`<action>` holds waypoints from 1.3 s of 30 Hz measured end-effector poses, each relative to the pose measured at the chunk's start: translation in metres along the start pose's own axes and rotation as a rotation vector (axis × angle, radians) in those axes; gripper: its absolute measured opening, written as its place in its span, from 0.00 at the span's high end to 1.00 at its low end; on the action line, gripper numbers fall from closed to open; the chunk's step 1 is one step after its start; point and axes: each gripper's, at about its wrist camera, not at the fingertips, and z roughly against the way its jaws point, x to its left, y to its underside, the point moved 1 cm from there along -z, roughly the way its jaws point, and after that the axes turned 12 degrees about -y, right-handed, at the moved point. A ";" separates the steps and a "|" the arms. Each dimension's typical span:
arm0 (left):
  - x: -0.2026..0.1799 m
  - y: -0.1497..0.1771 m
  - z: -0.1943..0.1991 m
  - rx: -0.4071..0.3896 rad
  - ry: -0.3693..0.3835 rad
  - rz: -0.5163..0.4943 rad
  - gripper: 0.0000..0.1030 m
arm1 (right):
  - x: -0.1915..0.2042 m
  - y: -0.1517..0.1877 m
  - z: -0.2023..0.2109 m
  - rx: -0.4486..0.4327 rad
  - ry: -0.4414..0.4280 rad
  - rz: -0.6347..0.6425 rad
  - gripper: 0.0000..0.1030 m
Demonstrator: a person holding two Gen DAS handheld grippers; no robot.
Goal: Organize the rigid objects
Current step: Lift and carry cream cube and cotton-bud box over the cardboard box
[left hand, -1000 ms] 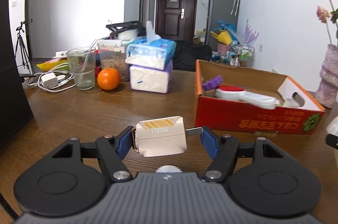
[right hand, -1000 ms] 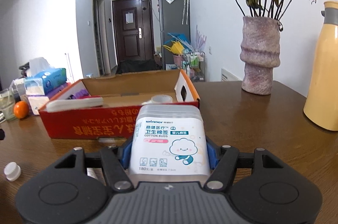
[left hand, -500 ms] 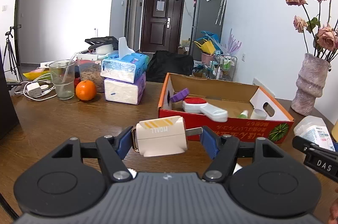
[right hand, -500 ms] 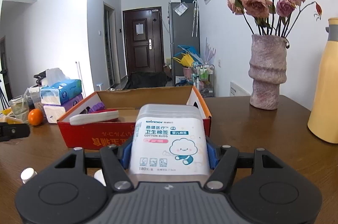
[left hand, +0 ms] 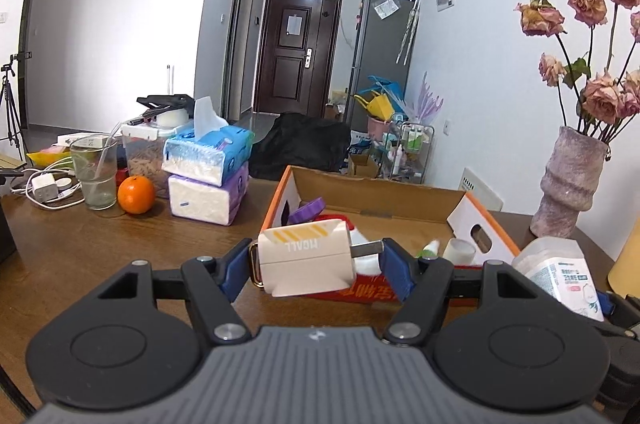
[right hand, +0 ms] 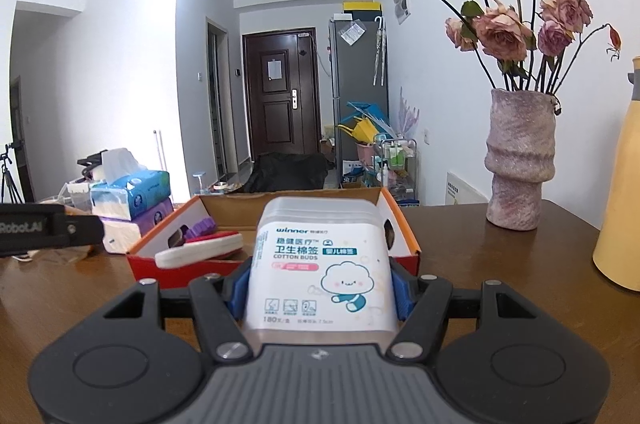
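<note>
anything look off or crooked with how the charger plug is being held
Yes: the charger plug sits askew in the left gripper, tilted, pinched end to end with one finger on its metal prongs. The cotton bud box in the right gripper looks square.

Brown wooden table (left hand: 80,256) is carrying everything: red-and-orange cardboard box (left hand: 384,192) sitting near centre, two stacked tissue packs (left hand: 208,176) lying at its 9 o'clock. Orange (left hand: 136,195) is resting just beside the packs at their 9 o'clock, with a glass (left hand: 94,172), then a white charger with cables (left hand: 44,186) sitting further out the same way. Rough pink vase (right hand: 520,160) is standing at the box's 3 o'clock, yellow flask (right hand: 624,208) standing at the vase's 4 o'clock.
</note>
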 end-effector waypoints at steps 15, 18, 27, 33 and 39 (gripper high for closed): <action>-0.013 -0.019 -0.024 -0.011 0.016 0.037 0.33 | 0.001 -0.013 -0.025 -0.015 -0.009 -0.006 0.38; -0.020 -0.022 -0.031 -0.010 0.026 0.033 0.33 | -0.001 -0.015 -0.032 -0.012 -0.008 -0.013 0.38; -0.035 -0.029 -0.053 -0.009 0.037 0.024 0.33 | -0.009 -0.022 -0.054 -0.011 -0.003 -0.028 0.38; -0.042 -0.034 -0.069 -0.004 0.038 0.020 0.33 | -0.010 -0.025 -0.065 -0.009 -0.003 -0.025 0.38; -0.052 -0.039 -0.085 -0.006 0.042 0.007 0.33 | -0.012 -0.031 -0.083 -0.004 0.001 -0.019 0.38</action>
